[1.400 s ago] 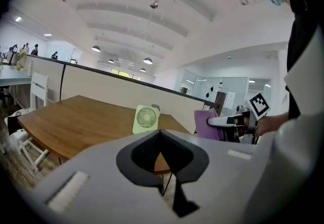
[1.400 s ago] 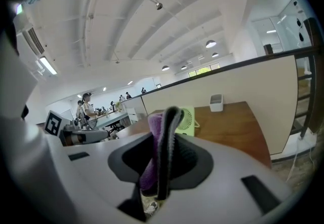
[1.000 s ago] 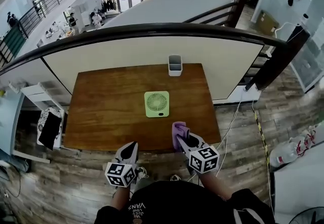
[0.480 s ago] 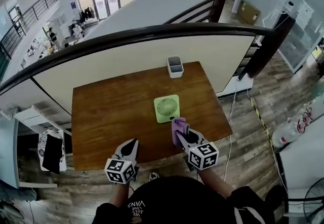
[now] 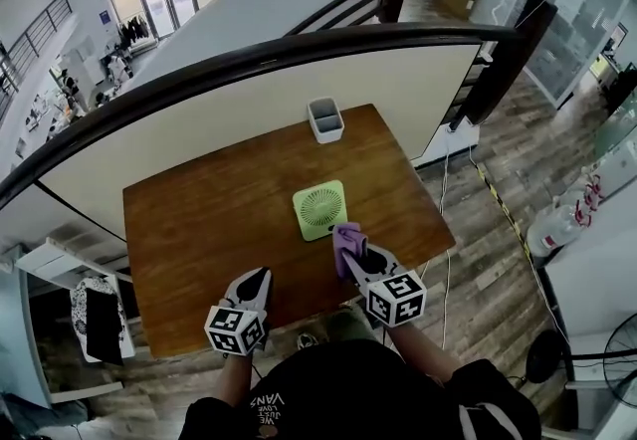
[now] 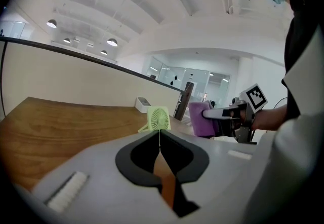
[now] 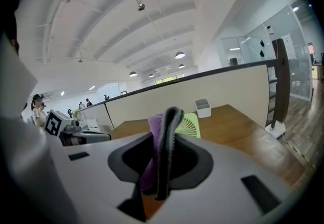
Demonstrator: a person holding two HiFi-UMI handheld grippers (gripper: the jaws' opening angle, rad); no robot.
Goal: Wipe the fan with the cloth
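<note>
Two tools show at the bottom of the head view, both pointing away from the person over the near edge of a wooden bench. The left tool is over the bench's near edge, well apart from everything on it. The right tool pinches a purple cloth, whose far end reaches the near right corner of a light green fan. Whether cloth and fan touch cannot be told from here. The fan is right of the bench's middle, and a white container stands at the far edge. Behind the bench run a pale wall panel and a dark handrail.

Seen in the left tool view, the left tool has its jaws pressed together with nothing between them. Straight beyond their tips the fan stands on its prop, its round grille facing the camera. To the right, the other tool holds the cloth up beside the fan, and the container sits further back.

Up close in the right tool view, the right tool is clamped on the folded cloth, which sticks up out of the jaws, purple on one face and grey along the edge. The fan shows just behind the cloth, partly hidden by it. The container lies beyond, near the wall panel.
</note>
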